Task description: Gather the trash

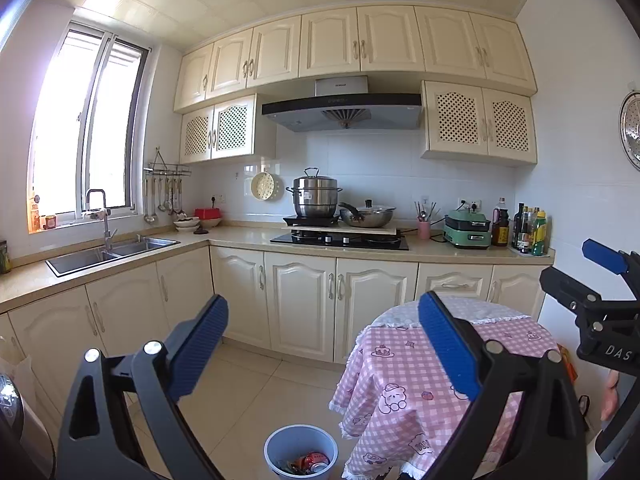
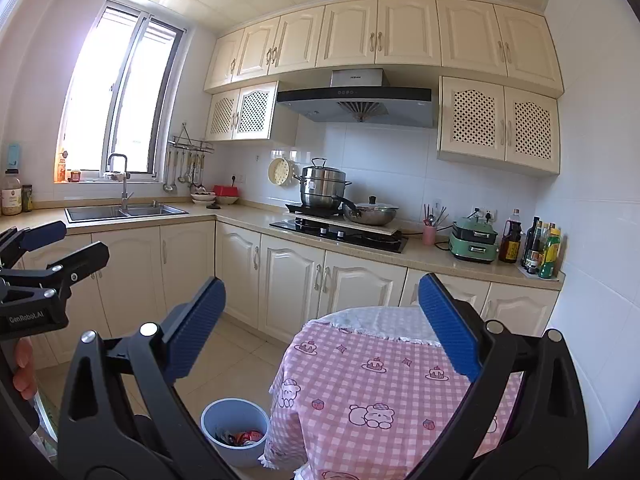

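Both grippers were held up in the air in a kitchen, facing the stove wall. The left gripper (image 1: 322,356) stood wide open, its blue pads far apart and nothing between them; the right gripper (image 2: 322,336) was just as wide open and likewise held nothing. Each showed at the edge of the other's view, with part of a hand (image 2: 24,372) on the handle. Below and ahead stood a round table (image 2: 380,360) under a pink checked cloth printed with bears and cakes, and no loose item showed on its top. On the tiled floor just beside the table's left side sat a pale blue bin (image 1: 300,448), open at the top. The trash (image 1: 310,462) lay inside it: a red can and some crumpled wrappers, too small to tell apart further. Behind, the counter (image 1: 248,236) carried a steel sink (image 1: 112,250), a steamer pot (image 1: 316,196), a wok (image 1: 368,214) and a row of bottles (image 1: 528,230).
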A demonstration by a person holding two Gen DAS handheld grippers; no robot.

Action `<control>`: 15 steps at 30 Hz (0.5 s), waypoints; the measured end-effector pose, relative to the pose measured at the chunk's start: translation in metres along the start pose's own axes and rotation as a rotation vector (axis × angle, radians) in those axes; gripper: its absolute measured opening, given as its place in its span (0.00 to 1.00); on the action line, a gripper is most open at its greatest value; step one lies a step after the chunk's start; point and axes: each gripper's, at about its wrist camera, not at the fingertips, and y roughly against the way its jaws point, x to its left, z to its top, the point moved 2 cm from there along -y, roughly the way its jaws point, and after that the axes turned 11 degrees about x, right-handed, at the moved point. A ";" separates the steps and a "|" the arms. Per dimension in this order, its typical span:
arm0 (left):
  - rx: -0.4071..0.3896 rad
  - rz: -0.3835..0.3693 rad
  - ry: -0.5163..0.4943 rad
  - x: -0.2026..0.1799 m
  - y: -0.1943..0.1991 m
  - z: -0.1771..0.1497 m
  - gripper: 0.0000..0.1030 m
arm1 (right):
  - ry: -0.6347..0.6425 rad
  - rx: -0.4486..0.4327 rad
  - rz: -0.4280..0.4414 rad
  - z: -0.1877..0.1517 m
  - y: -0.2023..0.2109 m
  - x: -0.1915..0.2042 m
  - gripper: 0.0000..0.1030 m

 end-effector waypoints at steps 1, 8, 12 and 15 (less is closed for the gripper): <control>0.001 -0.001 -0.001 0.001 -0.001 0.001 0.91 | 0.000 0.001 0.000 0.000 0.000 0.000 0.92; 0.006 -0.003 -0.001 0.003 -0.003 -0.001 0.91 | 0.001 0.005 0.002 -0.002 -0.001 -0.001 0.92; 0.008 -0.002 -0.001 0.004 -0.004 0.000 0.91 | 0.000 0.008 0.003 -0.003 -0.002 -0.003 0.92; 0.009 -0.004 -0.001 0.004 -0.005 -0.001 0.91 | 0.001 0.010 0.003 -0.004 -0.003 -0.003 0.92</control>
